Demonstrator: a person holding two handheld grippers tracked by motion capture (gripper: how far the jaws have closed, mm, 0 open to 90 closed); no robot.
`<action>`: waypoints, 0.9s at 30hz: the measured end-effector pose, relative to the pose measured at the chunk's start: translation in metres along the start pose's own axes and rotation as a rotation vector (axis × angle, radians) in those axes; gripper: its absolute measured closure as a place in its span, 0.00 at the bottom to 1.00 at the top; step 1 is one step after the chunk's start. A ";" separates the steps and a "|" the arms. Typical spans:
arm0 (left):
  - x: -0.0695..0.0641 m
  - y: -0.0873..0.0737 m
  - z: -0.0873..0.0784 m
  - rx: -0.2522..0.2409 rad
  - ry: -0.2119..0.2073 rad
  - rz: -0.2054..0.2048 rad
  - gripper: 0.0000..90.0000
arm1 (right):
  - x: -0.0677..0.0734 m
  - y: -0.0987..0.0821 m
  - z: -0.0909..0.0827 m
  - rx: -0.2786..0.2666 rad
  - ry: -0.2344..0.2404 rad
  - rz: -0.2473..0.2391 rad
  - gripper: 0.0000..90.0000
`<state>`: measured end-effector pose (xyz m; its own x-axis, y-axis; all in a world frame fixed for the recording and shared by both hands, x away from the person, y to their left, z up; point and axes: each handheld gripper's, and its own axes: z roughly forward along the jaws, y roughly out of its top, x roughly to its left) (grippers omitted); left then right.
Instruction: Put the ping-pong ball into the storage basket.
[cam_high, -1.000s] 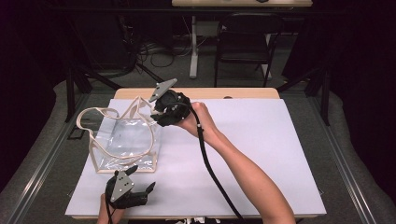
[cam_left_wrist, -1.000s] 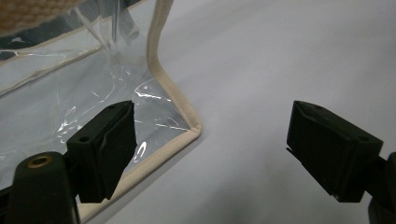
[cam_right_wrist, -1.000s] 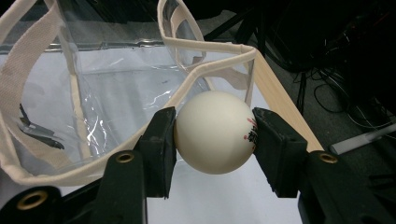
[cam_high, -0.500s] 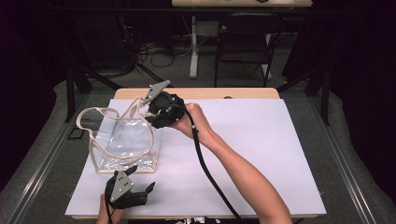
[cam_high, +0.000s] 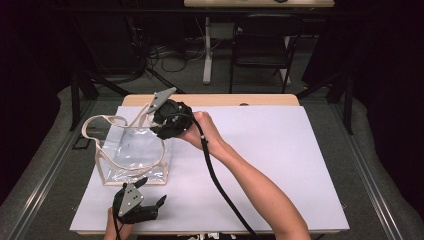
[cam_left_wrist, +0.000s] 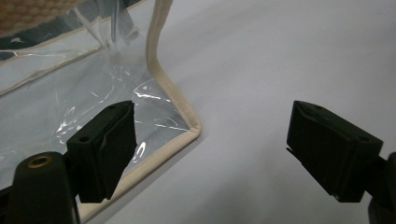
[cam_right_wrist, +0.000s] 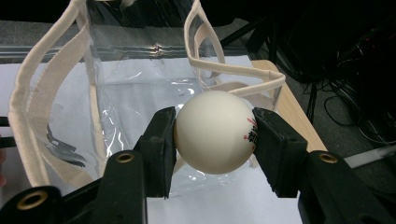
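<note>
Right gripper (cam_right_wrist: 215, 140): jaws clamped, pads pressing from both sides on a white ball (cam_right_wrist: 214, 131). In the high view the right gripper (cam_high: 159, 120) is raised, pointing left, right forearm (cam_high: 250, 185) stretched diagonally from the bottom edge, hand wrapped around the gripper body.

Left gripper (cam_left_wrist: 212, 144): jaws spread wide, nothing between them. It sits low at the near edge (cam_high: 150, 197).

Table brightly lit, surroundings dark; glare on plastic; close jaws soft
</note>
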<state>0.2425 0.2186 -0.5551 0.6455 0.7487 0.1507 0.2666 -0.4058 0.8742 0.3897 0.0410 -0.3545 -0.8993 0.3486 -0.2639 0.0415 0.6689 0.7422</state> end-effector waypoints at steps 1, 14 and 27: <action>0.000 0.000 0.000 -0.001 0.001 -0.001 0.18 | 0.001 0.000 0.000 0.001 0.003 -0.002 0.57; 0.000 0.000 0.000 -0.004 0.001 -0.006 0.18 | 0.007 0.004 0.008 0.003 0.028 -0.010 0.57; 0.001 0.000 0.000 -0.002 0.002 -0.004 0.18 | 0.015 0.008 0.015 0.005 0.049 -0.024 0.57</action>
<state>0.2429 0.2194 -0.5550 0.6432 0.7512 0.1482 0.2674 -0.4018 0.8758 0.3828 0.0610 -0.3616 -0.9204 0.2999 -0.2507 0.0218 0.6797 0.7331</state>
